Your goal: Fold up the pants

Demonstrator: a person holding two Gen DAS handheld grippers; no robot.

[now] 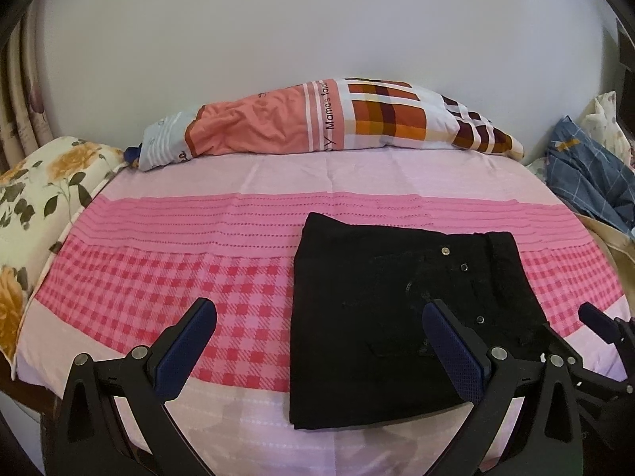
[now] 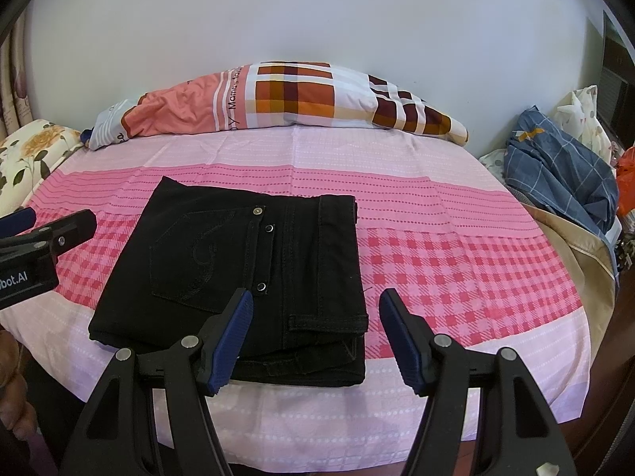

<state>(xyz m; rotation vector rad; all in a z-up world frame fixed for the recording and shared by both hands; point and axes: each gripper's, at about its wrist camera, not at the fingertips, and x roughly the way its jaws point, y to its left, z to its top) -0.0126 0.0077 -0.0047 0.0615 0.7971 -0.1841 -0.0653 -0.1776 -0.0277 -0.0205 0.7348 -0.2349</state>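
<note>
A bed (image 2: 456, 261) fills the middle of both views, covered by a pink sheet (image 1: 166, 285) with checked and striped bands. At the far edge of the bed, against a plain white wall (image 2: 317, 20), lies a pillow (image 2: 301, 99) in salmon with orange and brown plaid squares. Off the bed's far left corner sits a cream cushion (image 1: 35, 190) printed with yellow flowers, and curtains (image 1: 24, 91) hang behind it. Off the bed's right side lies a crumpled blue checked cloth (image 2: 563, 166), with a white patterned cloth (image 2: 583, 119) behind it and an orange bag (image 2: 627, 182) beside it.
</note>
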